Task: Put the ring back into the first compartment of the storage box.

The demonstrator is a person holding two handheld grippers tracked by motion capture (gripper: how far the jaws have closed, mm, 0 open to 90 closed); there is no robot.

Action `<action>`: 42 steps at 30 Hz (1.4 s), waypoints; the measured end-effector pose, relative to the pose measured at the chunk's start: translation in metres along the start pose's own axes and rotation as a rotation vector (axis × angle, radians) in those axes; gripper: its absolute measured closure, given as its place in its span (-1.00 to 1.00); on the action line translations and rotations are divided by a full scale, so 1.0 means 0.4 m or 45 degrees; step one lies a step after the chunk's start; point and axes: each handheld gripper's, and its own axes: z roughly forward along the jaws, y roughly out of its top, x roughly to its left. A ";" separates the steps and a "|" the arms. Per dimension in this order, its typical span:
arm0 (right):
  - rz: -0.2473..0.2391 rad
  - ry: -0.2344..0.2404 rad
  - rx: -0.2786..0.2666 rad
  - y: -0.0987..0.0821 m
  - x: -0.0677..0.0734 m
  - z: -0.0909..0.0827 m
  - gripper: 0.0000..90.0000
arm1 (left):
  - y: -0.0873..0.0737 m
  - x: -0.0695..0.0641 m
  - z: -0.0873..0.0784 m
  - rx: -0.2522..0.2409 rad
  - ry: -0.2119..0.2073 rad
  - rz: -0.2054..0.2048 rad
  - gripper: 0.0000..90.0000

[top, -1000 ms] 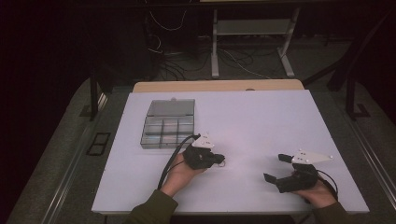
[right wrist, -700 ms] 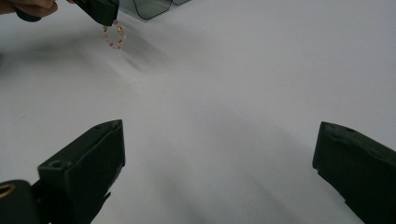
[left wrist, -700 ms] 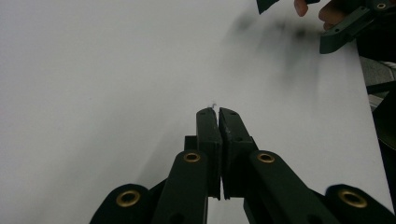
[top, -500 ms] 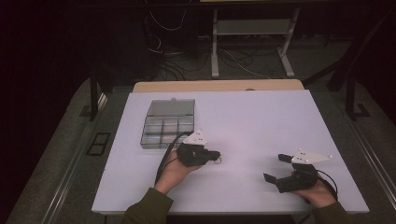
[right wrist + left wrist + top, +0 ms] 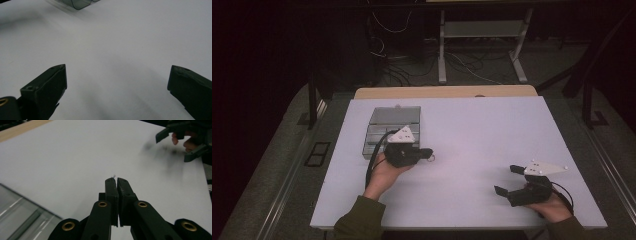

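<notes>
My left fingers (image 5: 111, 195) are pressed flat together, with no gap between the pads. A tiny pale speck (image 5: 114, 175) sits right at their tips. I cannot tell what it is, or whether it is truly pinched or just lying on the table (image 5: 492, 130) behind them. From above, a small loop shows at those same tips, so I judge I am carrying some very small piece. The clear box (image 5: 387, 120) with its compartments lies just beside my left hand (image 5: 387, 170), on the far side, and its near corner slips under the grey plate on top of my tool. If the piece is meant for the box, I should keep the squeeze steady, lift no higher than the box wall needs, and swing the tips round over one compartment. Only then should I ease off, because a thing this small would bounce or get lost on the pale table. My right fingers (image 5: 50, 82) stand wide apart with nothing between them, low over bare table near the front right edge and well apart from the box. Compared with a second ago, my left hand has drawn back and to the left, from open table beside the box to right against its near corner, with the fingers just as tightly shut. My right hand (image 5: 554, 206) has not shifted.
</notes>
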 end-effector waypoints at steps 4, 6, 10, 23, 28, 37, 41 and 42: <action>0.003 0.002 0.001 0.000 -0.001 0.000 -0.95 | -0.002 0.029 -0.027 -0.023 0.048 -0.022 0.94; 0.001 -0.001 0.000 0.000 0.000 0.000 -0.95 | -0.004 0.044 -0.042 -0.028 0.075 -0.031 0.94; 0.003 0.000 -0.001 -0.001 -0.001 0.000 -0.95 | -0.006 0.077 -0.072 -0.036 0.135 -0.045 0.94; 0.008 0.003 -0.005 -0.003 -0.005 -0.002 -0.95 | -0.045 0.191 -0.159 -0.047 0.334 -0.159 0.94; 0.009 0.006 -0.005 -0.003 -0.006 -0.002 -0.95 | -0.067 0.225 -0.160 -0.005 0.422 -0.200 0.94; 0.007 0.005 -0.003 -0.002 -0.005 -0.001 -0.95 | -0.104 0.273 -0.164 0.098 0.539 -0.270 0.94; 0.006 0.004 -0.003 -0.002 -0.004 -0.001 -0.95 | -0.117 0.285 -0.152 0.131 0.549 -0.298 0.89; 0.006 0.004 -0.003 -0.002 -0.004 -0.001 -0.95 | -0.117 0.285 -0.151 0.131 0.549 -0.298 0.81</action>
